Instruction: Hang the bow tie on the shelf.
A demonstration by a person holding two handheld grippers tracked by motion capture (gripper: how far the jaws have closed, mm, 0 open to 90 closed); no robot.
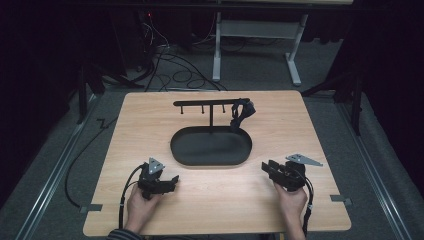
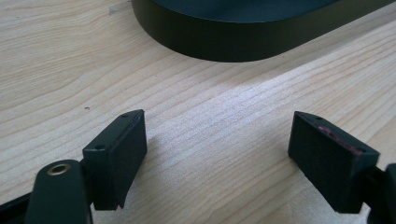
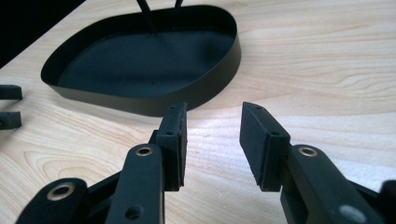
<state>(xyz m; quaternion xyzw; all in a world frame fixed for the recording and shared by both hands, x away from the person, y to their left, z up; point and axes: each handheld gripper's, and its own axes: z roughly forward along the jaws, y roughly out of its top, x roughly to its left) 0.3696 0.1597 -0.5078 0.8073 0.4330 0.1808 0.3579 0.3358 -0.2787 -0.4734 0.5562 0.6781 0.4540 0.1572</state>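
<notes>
A black oval tray (image 1: 210, 148) lies in the middle of the wooden table, with a thin T-shaped rack (image 1: 210, 104) rising from its back. A dark strap-like item (image 1: 241, 113) hangs from the rack's right end. My left gripper (image 1: 172, 181) rests on the table in front of the tray's left end, held by a hand. Its jaws stand wide apart with nothing between them, seen in the left gripper view (image 2: 217, 154) just short of the tray wall (image 2: 243, 39). My right gripper (image 1: 266, 168) sits at the tray's front right, open (image 3: 212, 140) and empty.
The tray's rim (image 3: 154, 98) lies just ahead of the right jaws, and the left gripper's fingertips (image 3: 9, 105) show at that view's left edge. Bare wood (image 1: 225, 205) lies between the hands. Cables and a table frame (image 1: 255, 40) stand on the floor beyond.
</notes>
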